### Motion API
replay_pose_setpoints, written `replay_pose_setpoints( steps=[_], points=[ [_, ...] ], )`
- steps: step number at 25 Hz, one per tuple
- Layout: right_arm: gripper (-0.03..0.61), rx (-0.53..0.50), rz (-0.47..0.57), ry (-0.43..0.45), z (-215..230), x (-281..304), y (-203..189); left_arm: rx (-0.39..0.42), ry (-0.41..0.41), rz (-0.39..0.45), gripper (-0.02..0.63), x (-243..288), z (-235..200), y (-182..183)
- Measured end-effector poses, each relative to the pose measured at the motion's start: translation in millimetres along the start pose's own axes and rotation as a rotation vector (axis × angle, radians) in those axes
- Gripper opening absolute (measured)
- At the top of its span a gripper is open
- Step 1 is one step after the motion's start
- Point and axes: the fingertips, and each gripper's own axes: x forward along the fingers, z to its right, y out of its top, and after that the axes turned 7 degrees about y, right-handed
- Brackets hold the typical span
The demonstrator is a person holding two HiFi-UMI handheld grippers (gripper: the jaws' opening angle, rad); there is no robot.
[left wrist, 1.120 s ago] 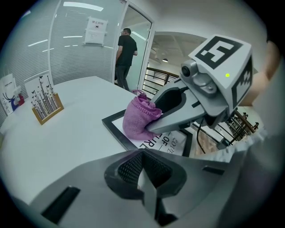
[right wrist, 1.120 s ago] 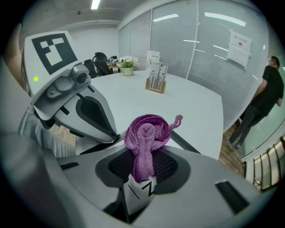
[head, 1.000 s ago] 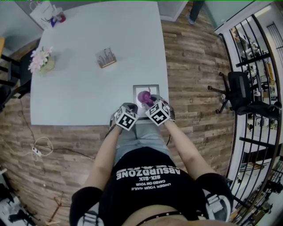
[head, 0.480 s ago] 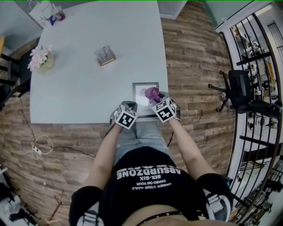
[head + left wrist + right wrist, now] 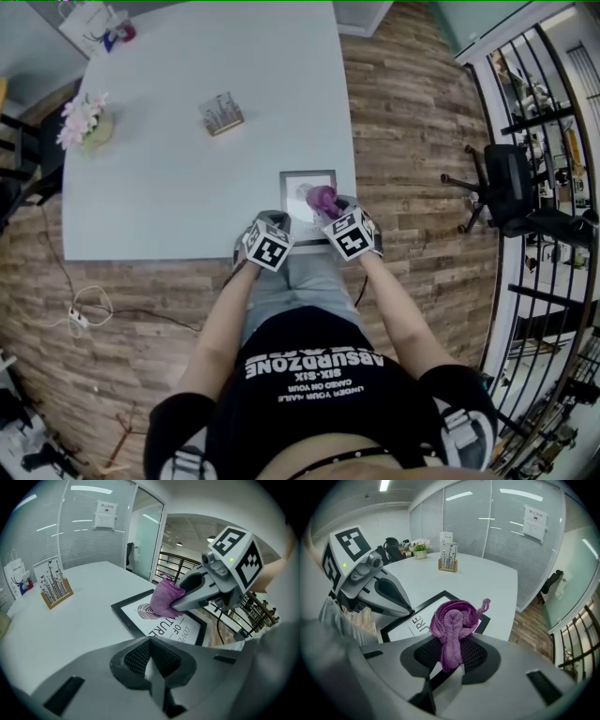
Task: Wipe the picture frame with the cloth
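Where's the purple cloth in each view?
Head view: cloth just below centre, at the right gripper tip, over the picture frame.
Left gripper view: cloth at centre, on the picture frame, held by the right gripper.
Right gripper view: cloth at centre, clamped between the jaws.
Shared landmark: the black picture frame under it.
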Motion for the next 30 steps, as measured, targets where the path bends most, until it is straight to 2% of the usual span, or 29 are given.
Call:
replay_pose_setpoints(
  steps=[16,30],
  points=[
    [0.118,0.066,-0.007,0.01,-20.1,-7.1,-18.4,-0.036,-0.008,0.01,0.012,0.1,-1.4,0.3],
    [0.118,0.095,-0.015,0.033,-28.7,3.6,-6.4,-0.091,-0.053,0.008,0.012,-0.7,-2.4,-0.4]
  ],
)
